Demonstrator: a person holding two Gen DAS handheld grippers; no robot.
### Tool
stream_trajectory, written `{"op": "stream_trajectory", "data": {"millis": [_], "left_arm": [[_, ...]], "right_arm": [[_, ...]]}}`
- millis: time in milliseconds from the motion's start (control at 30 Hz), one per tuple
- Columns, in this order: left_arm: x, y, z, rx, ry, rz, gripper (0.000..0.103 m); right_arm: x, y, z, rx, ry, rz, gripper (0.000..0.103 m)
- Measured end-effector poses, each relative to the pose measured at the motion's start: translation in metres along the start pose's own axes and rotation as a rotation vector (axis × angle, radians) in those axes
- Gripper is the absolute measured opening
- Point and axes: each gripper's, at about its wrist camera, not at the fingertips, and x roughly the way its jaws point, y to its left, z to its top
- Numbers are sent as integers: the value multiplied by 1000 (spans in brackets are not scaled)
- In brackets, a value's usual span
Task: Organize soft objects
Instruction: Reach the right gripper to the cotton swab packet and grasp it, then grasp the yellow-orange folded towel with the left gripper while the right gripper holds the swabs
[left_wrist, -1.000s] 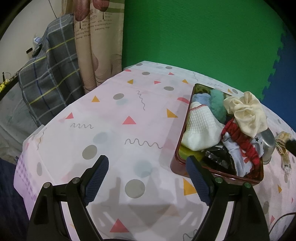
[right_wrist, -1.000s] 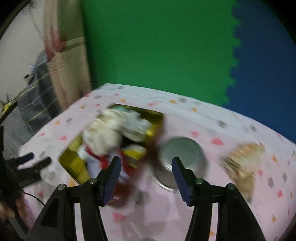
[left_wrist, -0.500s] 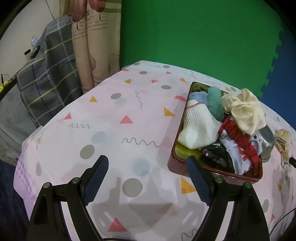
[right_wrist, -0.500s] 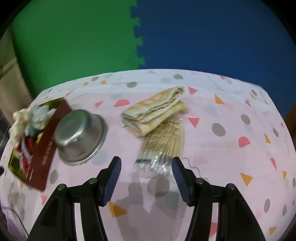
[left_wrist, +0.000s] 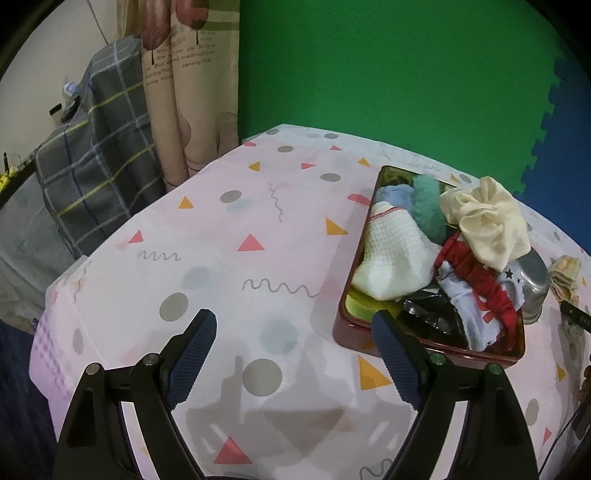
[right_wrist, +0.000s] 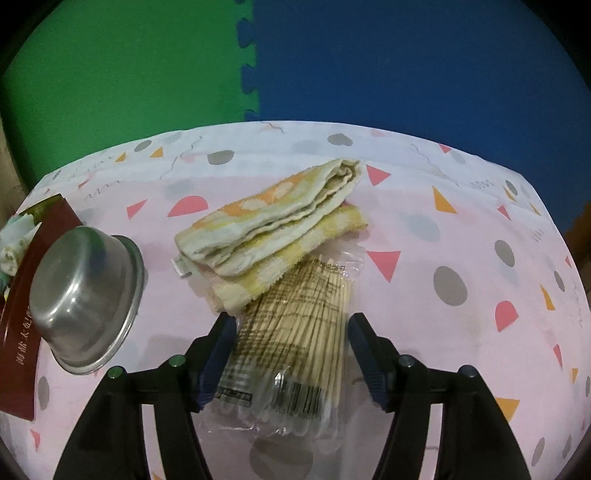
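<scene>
Folded towel (right_wrist: 273, 221): lies on the table (right_wrist: 461, 229) straight ahead of the right gripper (right_wrist: 290, 345), at about 12 o'clock from its fingertips and just beyond them; it also shows as a small bundle (left_wrist: 565, 275) at the far right of the left wrist view.
Long axis: runs from about 8 o'clock to 2 o'clock in the right wrist view, so it lies skew to the line between the two fingers, not square to it.
What it rests on: its near end overlaps the far end of a clear packet of wooden sticks (right_wrist: 299, 332) (not soft, so probably not what is wanted), and that packet lies between the fingers.
Right fingers: spread wide, nothing held, one pad either side of the packet.
Nearer hand: the right, by my reading; the towel is well apart from the left gripper (left_wrist: 295, 354), which hangs over bare cloth with its fingers wide and empty.
Tray (left_wrist: 352, 295): at 2 o'clock from the left gripper, already heaped with socks and a cream scrunchie (left_wrist: 487, 225).
Steel bowl (right_wrist: 85, 299): upturned at 9 to 10 o'clock from the right gripper, leaning against the tray's side.
Likely next: reach forward past the packet and turn the wrist to cross the towel's folds.
</scene>
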Motion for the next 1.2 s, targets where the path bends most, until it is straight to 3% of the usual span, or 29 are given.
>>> {"op": "stream_trajectory", "data": {"millis": [133, 267, 367, 600, 733, 1000, 1200], "left_arm": [[-5, -15, 2, 36, -4, -5, 84], [-18, -41, 9, 99, -34, -23, 84], [-29, -64, 15, 144, -56, -62, 84], [-46, -140, 17, 265, -52, -225, 85], [-52, -197, 13, 358, -21, -370, 86], [-44, -294, 2, 496, 4, -479, 87], [-17, -353, -2, 566, 51, -540, 87]], "right_arm": [[0, -4, -3, -30, -16, 21, 61], [-7, -13, -11, -61, -35, 33, 41], [-12, -24, -16, -63, -41, 48, 36], [-31, -63, -36, -74, -57, 24, 34], [-39, -94, -44, -74, -60, -9, 34], [-43, -162, -54, 31, -61, -83, 34], [-43, -170, -56, 47, -62, -82, 35]]}}
